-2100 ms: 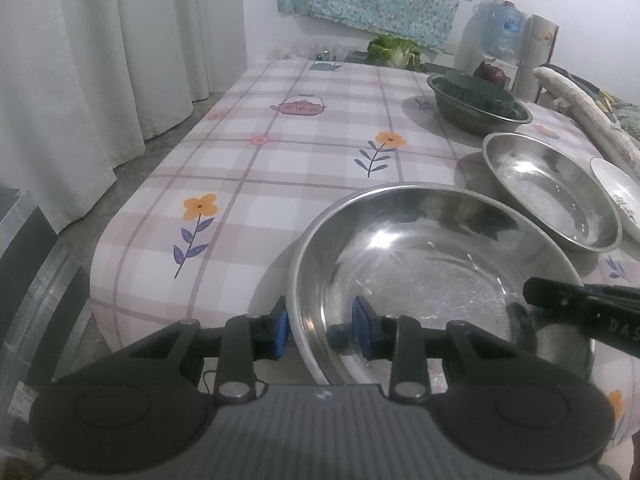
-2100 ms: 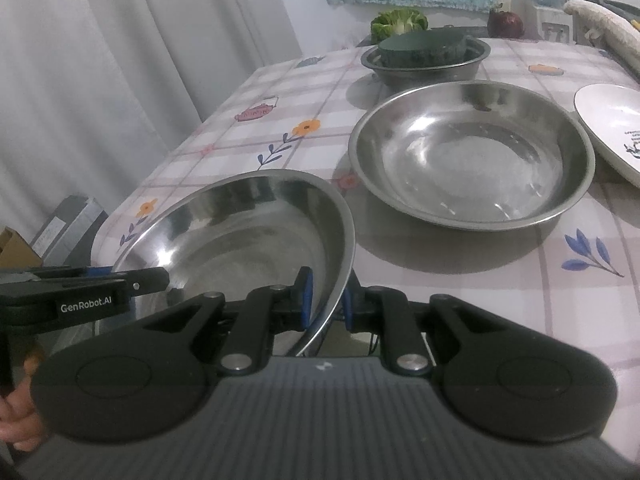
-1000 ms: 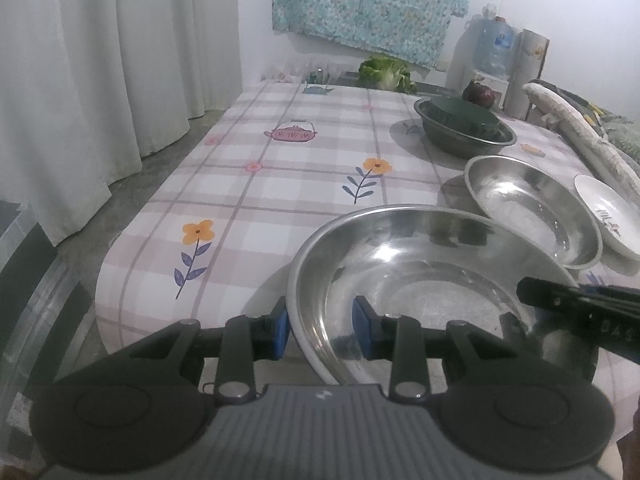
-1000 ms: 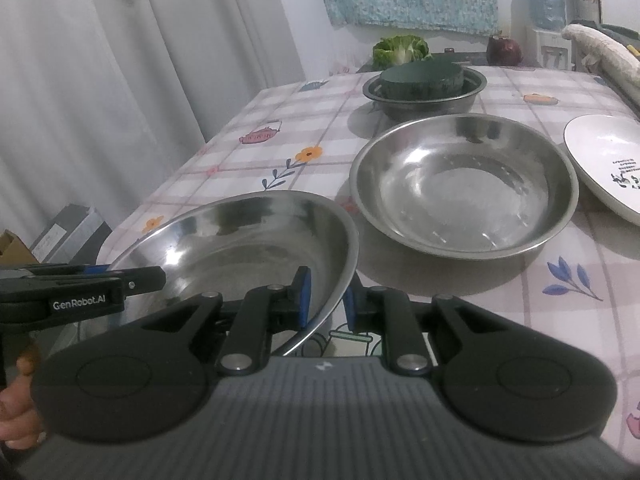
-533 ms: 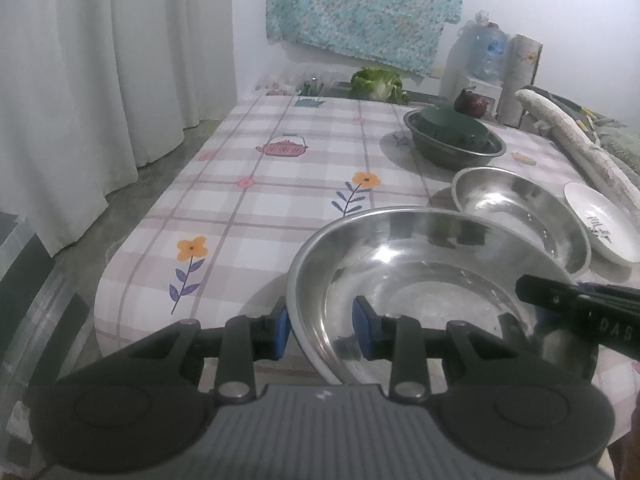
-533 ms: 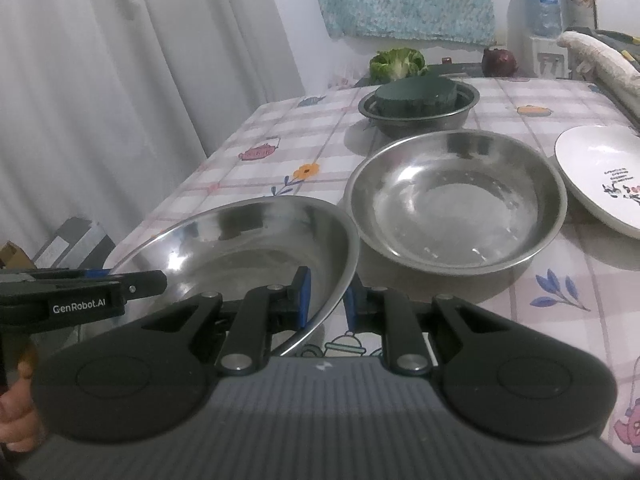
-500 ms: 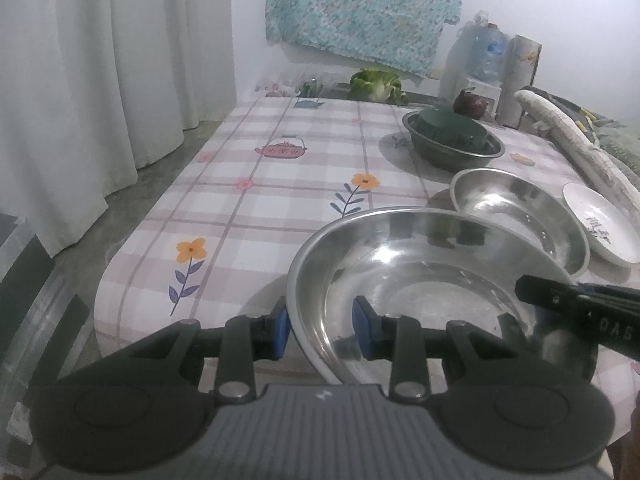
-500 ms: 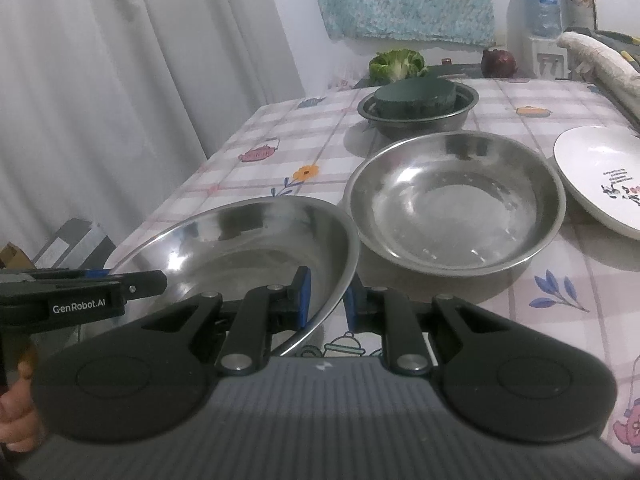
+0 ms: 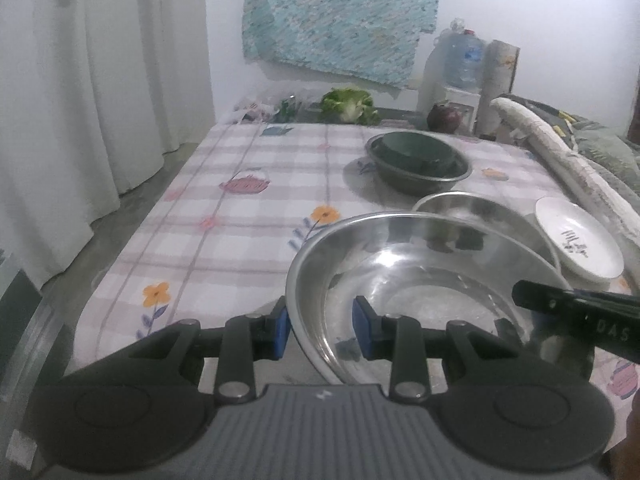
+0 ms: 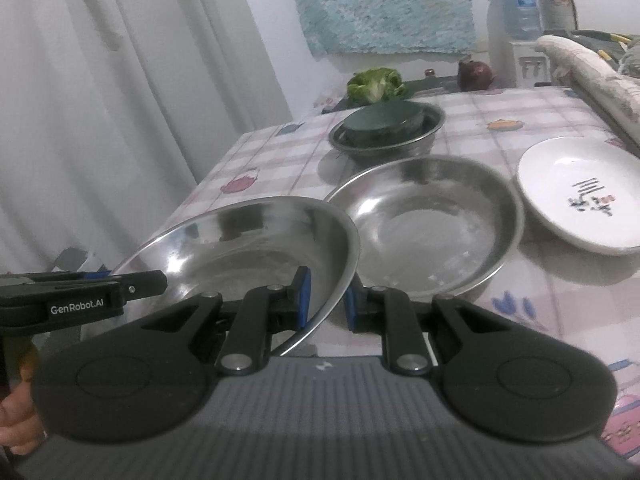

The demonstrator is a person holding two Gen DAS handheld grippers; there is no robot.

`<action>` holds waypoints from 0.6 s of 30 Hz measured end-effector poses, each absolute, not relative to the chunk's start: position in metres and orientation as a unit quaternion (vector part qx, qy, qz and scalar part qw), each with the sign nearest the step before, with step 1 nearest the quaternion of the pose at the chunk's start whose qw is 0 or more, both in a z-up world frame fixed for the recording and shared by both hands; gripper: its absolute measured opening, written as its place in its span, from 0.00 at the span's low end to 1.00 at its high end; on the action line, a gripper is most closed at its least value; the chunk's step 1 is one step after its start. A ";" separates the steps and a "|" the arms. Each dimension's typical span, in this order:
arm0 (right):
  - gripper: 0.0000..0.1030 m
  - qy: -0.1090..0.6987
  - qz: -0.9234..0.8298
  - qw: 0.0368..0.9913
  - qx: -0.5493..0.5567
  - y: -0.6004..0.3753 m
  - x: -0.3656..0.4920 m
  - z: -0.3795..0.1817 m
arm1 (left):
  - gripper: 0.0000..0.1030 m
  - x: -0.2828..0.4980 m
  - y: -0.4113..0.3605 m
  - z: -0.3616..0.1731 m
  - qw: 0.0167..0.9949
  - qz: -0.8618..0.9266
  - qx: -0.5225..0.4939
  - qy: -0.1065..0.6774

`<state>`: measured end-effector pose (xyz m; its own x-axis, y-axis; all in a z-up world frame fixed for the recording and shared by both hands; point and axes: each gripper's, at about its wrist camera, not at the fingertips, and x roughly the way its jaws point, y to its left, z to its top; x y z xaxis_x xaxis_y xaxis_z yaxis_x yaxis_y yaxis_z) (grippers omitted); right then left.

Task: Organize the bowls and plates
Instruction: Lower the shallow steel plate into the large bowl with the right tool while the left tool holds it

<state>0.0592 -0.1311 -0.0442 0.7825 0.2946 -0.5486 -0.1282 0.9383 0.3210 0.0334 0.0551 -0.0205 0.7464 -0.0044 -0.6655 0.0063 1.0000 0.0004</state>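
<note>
Both tools are clamped on the same thing: the large steel basin [image 9: 424, 280] is gripped at its near rim by the left gripper [image 9: 320, 330] on one side and by the right gripper [image 10: 325, 300] on the other, each with one blue pad inside the wall and one outside, the jaws drawn narrow around thin metal. In the right wrist view the basin sits tilted, and its shadow on the checked tablecloth [image 9: 240, 216] suggests it is held off the cloth rather than resting on it. The relation that matters is what lies straight beyond it — the second steel basin [image 10: 432, 224], empty and flat on the table, just past the held one's far rim and slightly to the right, with the two rims overlapping in both views. The likely move is a short carry forward and rightward to nest one basin in the other; neither hand is clearly the nearer, since they share the load, though the right gripper's side of the rim points more directly at the target. Right of the empty basin, close beside it, lies a white plate [image 10: 584, 196] with dark markings. Farther along the table stands a smaller steel bowl [image 9: 420, 168] with a dark green dish [image 10: 380, 120] inside it. Keeping the basin level between the two grips looks like the main thing to watch as it goes over the other rim.
</note>
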 end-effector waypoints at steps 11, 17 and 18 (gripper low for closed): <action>0.17 0.308 0.076 0.937 0.149 -0.180 0.070 -0.035 | 0.32 0.070 0.012 -0.015 0.933 -0.039 0.010 0.357; 0.17 0.314 0.056 0.935 0.156 -0.204 0.078 -0.038 | 0.32 0.094 -0.011 -0.020 0.927 -0.055 0.021 0.370; 0.18 0.316 0.053 0.934 0.158 -0.208 0.080 -0.039 | 0.32 0.097 -0.014 -0.021 0.926 -0.057 0.024 0.374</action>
